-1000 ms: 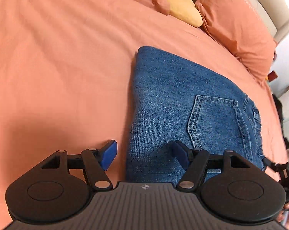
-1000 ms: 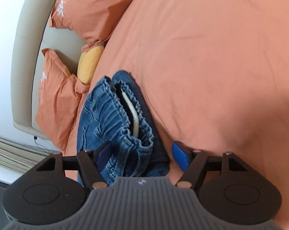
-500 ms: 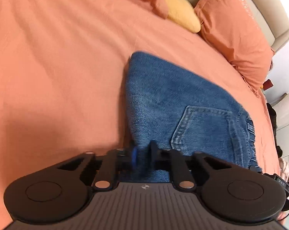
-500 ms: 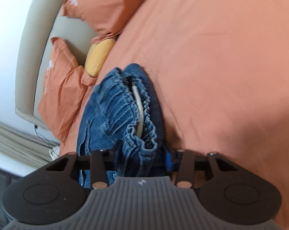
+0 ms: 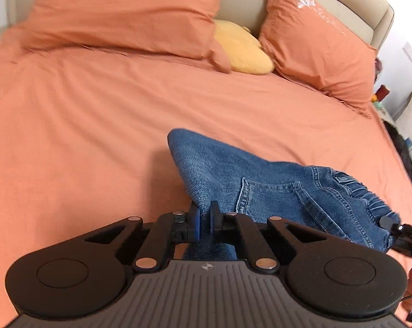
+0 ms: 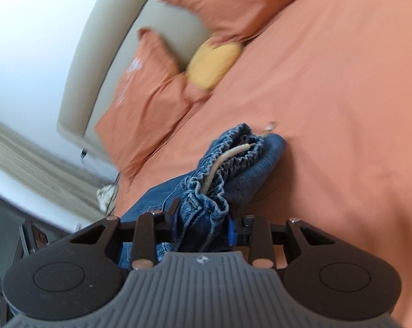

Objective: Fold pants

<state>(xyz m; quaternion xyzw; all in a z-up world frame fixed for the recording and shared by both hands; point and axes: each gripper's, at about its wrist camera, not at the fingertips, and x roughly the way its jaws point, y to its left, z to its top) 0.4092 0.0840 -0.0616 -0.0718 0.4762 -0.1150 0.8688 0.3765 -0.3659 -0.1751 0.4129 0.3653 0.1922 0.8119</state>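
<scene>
The folded blue jeans (image 5: 263, 191) hang lifted above the orange bed sheet (image 5: 82, 142), back pocket facing up. My left gripper (image 5: 204, 222) is shut on the near folded edge of the jeans. My right gripper (image 6: 203, 228) is shut on the bunched elastic waistband (image 6: 219, 169), where a pale drawstring shows. The right gripper also shows at the right edge of the left wrist view (image 5: 397, 229), at the waistband end.
Two orange pillows (image 5: 123, 11) (image 5: 315, 46) and a yellow cushion (image 5: 241, 49) lie against the beige headboard (image 5: 350, 2). A bedside area with small items (image 5: 380, 95) is at the far right. The sheet (image 6: 342, 109) spreads wide beyond the jeans.
Both grippers were open around the jeans a second ago, then closed on them. Now the jeans are raised off the sheet, and both views tilt up toward the headboard.
</scene>
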